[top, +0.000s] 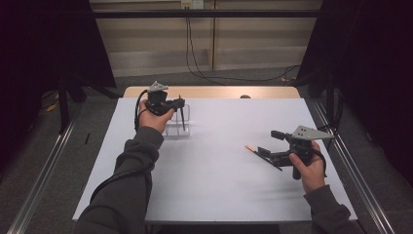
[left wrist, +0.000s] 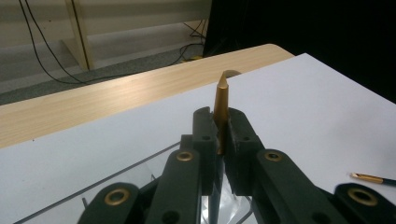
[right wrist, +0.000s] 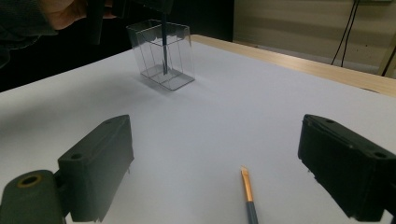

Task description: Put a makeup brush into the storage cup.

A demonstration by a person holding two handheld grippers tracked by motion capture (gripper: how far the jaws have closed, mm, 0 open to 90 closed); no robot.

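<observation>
Paintbrush (top: 181,113) in the high view: my left gripper (top: 178,103) pinches it near the top, long axis close to upright, lower end inside the clear box (top: 187,127) at the white table's (top: 219,185) far left. Left forearm reaches forward. Right gripper (top: 269,142) is spread, angled left over a second brush (top: 252,147).

Left gripper view: jaws pressed on the gold end (left wrist: 221,105).

Right gripper view: jaws wide apart, second brush (right wrist: 247,188) lying flat between them.
</observation>
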